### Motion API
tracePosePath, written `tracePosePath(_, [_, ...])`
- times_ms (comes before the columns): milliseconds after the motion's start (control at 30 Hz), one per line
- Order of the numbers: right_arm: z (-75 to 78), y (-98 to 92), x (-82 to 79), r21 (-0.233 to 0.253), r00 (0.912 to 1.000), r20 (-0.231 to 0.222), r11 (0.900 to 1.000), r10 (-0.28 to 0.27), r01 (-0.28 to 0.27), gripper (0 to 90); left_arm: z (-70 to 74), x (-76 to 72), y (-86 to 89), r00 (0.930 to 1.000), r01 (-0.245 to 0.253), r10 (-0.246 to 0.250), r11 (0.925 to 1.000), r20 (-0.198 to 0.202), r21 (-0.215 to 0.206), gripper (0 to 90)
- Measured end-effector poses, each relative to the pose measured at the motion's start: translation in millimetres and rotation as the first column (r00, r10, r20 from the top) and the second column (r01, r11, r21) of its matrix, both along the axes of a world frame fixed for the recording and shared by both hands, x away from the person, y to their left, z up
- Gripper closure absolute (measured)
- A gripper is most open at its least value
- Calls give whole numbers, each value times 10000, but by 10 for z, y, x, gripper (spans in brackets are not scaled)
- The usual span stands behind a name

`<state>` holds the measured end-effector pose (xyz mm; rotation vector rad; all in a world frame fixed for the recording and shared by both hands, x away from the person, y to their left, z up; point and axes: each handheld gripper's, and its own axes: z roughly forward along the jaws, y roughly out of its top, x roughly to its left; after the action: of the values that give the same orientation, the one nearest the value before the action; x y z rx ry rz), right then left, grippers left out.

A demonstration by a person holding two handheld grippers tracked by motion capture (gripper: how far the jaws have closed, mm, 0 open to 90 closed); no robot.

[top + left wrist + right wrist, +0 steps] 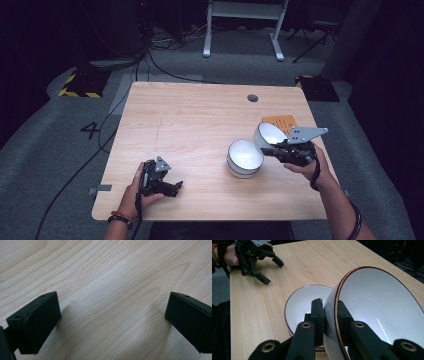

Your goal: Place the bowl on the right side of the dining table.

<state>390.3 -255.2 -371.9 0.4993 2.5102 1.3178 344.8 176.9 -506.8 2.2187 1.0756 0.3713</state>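
White inside and edged with a thin brown rim, a tilted bowl (270,134) is clamped by the right gripper (270,149), whose jaws are closed on the bowl's wall, one jaw on the outer side and the other against the inner face, as is seen up close in the right gripper view (329,315). The bowl (382,307) is held clear of the table (190,125), tipped so that its opening faces up and toward the person's side. Just beside it, toward the left, a second bowl (244,157) of the same kind is seen sitting upright on the light wooden tabletop; in the right gripper view it (302,302) lies behind the gripped rim. An orange card (281,121) is seen on the table behind the raised bowl. The left gripper (172,187) is held low near the table's front left edge, well apart from both bowls, with its jaws spread wide and nothing between them; in the left gripper view only bare wood grain (110,302) is seen between the two black jaws. That gripper (269,271) is also seen at the far corner in the right gripper view.
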Motion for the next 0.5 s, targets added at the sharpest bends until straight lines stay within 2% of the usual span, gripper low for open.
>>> tracePosePath(100, [3,-29,8,-95,9999,50,9999,-96,96,807,0,0,0,10000,-2,2,10000,4,0,4])
tracePosePath(267, [9,-91,27,18,9997,26,9997,-234,234,808,0,0,0,10000,-7,7,10000,1,0,3])
tracePosePath(500, [5,-182,80,-66,9976,116,9976,-688,689,808,2,0,2,10000,13,-13,10000,-23,18,4])
